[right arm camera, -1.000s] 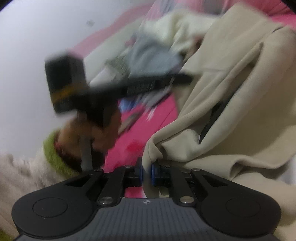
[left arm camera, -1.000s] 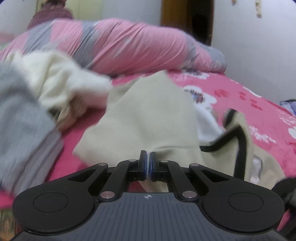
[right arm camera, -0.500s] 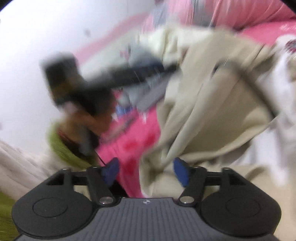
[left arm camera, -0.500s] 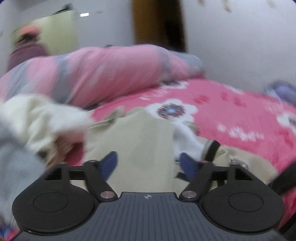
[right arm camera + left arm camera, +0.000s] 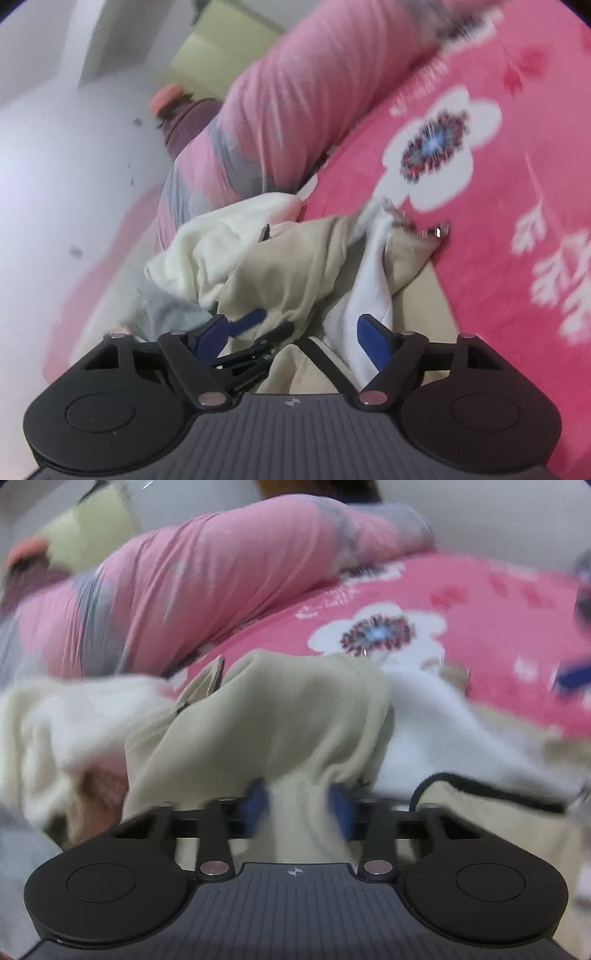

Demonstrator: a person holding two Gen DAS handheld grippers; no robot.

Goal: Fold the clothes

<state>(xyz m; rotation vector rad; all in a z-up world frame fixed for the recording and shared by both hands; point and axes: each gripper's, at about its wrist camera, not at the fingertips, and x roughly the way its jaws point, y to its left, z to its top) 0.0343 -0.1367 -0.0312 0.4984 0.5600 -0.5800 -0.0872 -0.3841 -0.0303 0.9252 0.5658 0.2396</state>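
Observation:
A beige jacket (image 5: 280, 716) with white lining (image 5: 443, 720) and a black-trimmed zipper edge lies crumpled on the pink floral bedspread (image 5: 480, 602). My left gripper (image 5: 297, 806) is half open, with a fold of the beige cloth standing between its blue pads, motion-blurred. In the right wrist view the jacket (image 5: 295, 266) lies ahead, lining (image 5: 373, 266) exposed. My right gripper (image 5: 314, 332) is open just above it, holding nothing. The left gripper's blue fingers (image 5: 243, 321) show at its lower left.
A cream garment (image 5: 66, 723) and a grey one (image 5: 170, 310) are heaped left of the jacket. A rolled pink and grey quilt (image 5: 207, 583) lies along the back of the bed. A white wall (image 5: 55, 147) is on the left.
Both grippers, shut on the beige jacket a second ago, opened and let it drop. The left gripper has since moved down onto a fold and narrowed; the right swung toward the bed.

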